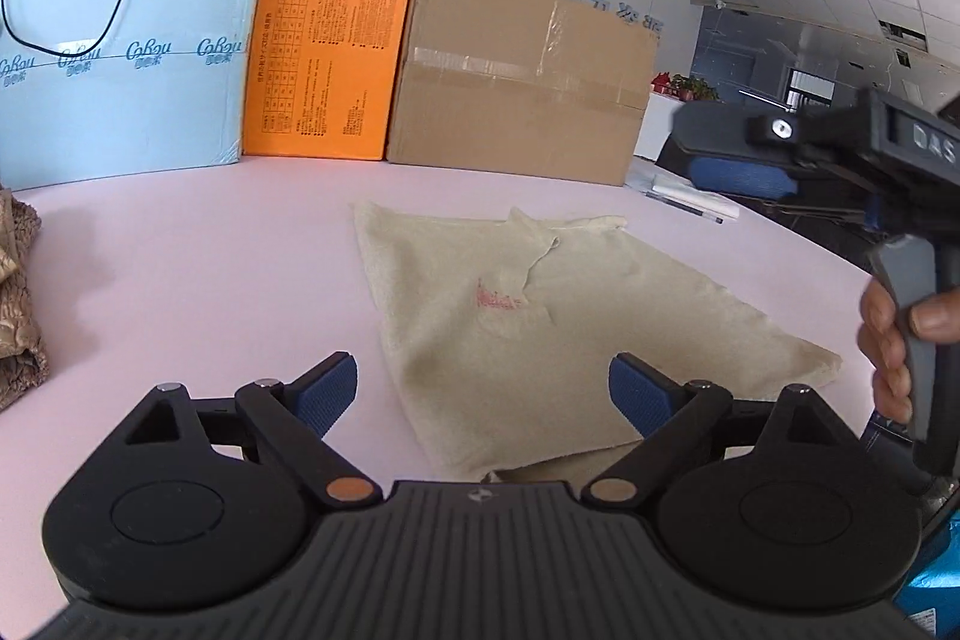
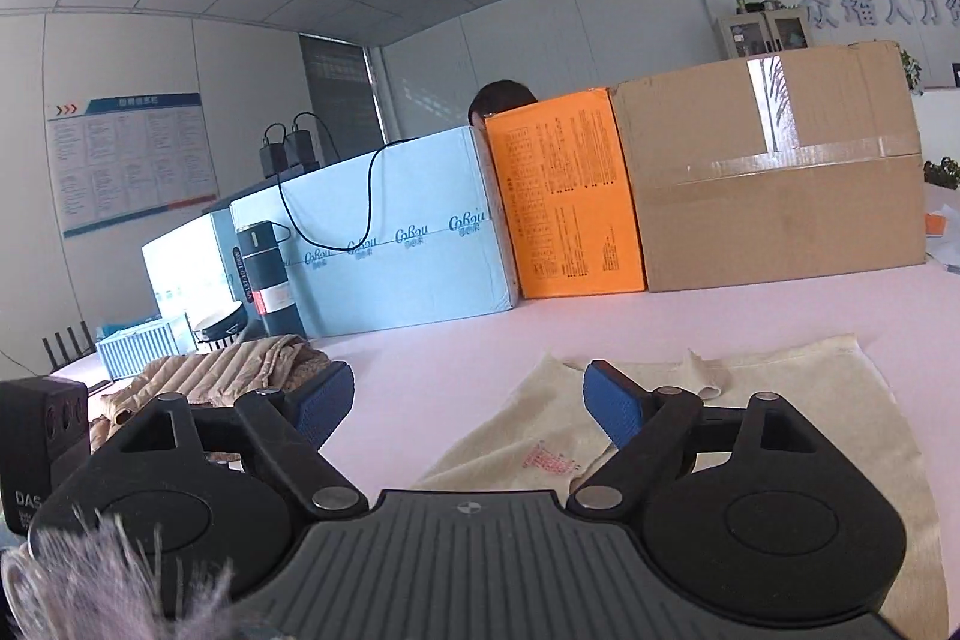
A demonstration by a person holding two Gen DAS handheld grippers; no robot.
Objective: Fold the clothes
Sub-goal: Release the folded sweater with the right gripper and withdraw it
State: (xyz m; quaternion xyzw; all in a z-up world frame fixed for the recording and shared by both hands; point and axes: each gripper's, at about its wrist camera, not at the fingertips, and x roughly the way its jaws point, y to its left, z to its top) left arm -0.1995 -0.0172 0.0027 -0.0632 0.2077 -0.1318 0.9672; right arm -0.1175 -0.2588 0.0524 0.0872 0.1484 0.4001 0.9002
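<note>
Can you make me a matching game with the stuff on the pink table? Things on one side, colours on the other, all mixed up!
Things:
1. the garment lying flat in the middle
2. the box covered in small print
3. the wide box with a black cable hanging over it
4. the big box with clear tape

Colours:
A. orange
B. brown cardboard
C. cream
D. light blue

Pairs: 1-C, 2-A, 3-D, 4-B
</note>
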